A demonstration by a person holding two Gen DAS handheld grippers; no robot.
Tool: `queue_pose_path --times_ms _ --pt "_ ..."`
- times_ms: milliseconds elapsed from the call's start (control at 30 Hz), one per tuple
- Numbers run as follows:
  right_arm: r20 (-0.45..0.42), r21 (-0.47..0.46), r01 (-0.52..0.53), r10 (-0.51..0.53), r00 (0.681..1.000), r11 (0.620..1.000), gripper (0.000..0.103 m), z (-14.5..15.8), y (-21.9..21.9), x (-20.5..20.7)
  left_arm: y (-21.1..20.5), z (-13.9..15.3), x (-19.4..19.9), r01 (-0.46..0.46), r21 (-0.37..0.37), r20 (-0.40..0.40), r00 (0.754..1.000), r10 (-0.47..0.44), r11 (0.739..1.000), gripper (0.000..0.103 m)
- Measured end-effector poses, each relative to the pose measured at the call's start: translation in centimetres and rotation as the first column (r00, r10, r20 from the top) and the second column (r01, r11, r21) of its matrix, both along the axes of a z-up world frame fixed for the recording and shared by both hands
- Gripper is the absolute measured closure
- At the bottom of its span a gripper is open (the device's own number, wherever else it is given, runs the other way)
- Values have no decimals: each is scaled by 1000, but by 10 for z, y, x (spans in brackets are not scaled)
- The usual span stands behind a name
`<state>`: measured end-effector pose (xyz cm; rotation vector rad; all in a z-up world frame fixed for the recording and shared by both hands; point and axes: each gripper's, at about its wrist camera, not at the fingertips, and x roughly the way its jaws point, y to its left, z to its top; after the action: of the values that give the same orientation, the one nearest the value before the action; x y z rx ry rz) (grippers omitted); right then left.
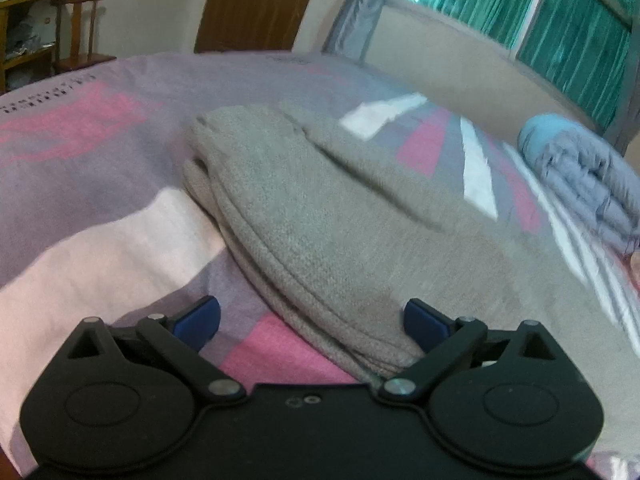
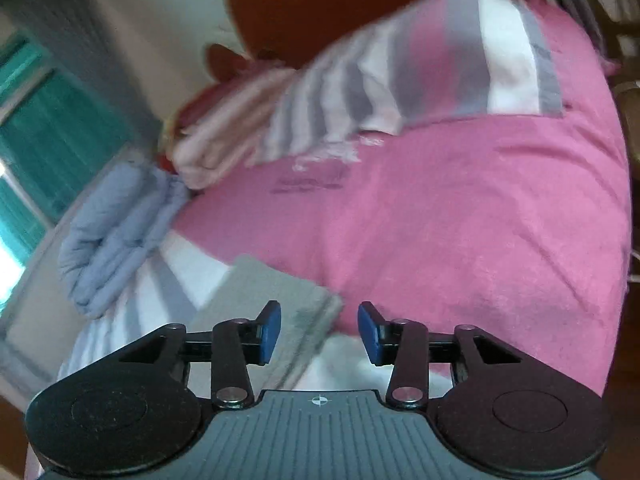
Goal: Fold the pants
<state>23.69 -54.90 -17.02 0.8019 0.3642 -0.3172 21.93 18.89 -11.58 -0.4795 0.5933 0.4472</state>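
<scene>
- A bed [image 1: 100,152] with a striped cover in pink, lilac and white fills both views; everything else is borne on it.
- A striped blanket [image 2: 400,80] is seen bunched up at the far end of the bed in the right wrist view, with a pale pink folded cloth [image 2: 224,148] beside it.
- The grey pants [image 1: 320,216] are laid folded in stacked layers on the middle of the cover; their rounded folded edge is turned toward the left side of the left wrist view.
- A blue-grey quilt [image 1: 592,180] is rolled up near the bed's edge by the window, apart from the pants.
- The left gripper [image 1: 312,320] is held low over the near end of the pants, its fingers spread wide; the folded edge passes between them, and no pinch is seen.
- The right gripper [image 2: 319,330] is held with its fingers parted; one corner of the pants [image 2: 276,296] lies beneath the gap, unpinched.
</scene>
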Motion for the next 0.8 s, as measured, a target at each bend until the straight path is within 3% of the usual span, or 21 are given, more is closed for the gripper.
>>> queue_pose_path --times_ms 100,167,267,333,400,500,600,700,800 --pt "46 -66 -227 230 972 972 60 18 36 9 9 16 -18 -92 74 70 994 87 993 19" --pt "54 -128 -357 366 929 925 60 34 69 21 25 22 -20 -140 57 78 988 135 988 20" --pt "67 -178 -508 526 848 843 60 52 127 47 45 27 -12 -147 49 65 987 144 988 29" --pt "64 -176 -606 624 779 775 60 56 172 70 59 30 -4 -143 37 66 988 140 989 36" --pt "48 -186 -703 721 691 686 60 63 222 95 70 30 8 -133 25 47 990 132 991 37" --pt "18 -210 -796 816 578 568 60 65 292 128 80 27 19 -129 18 14 992 129 992 39" --pt "-29 -220 -856 874 486 469 60 62 357 163 81 27 22 -125 33 12 992 125 992 45" --pt "-75 -223 -893 906 416 391 60 53 409 200 78 26 29 -144 25 16 989 144 989 54" --pt "-108 -230 -918 929 353 322 60 41 448 225 76 25 34 -169 26 13 986 168 985 55"
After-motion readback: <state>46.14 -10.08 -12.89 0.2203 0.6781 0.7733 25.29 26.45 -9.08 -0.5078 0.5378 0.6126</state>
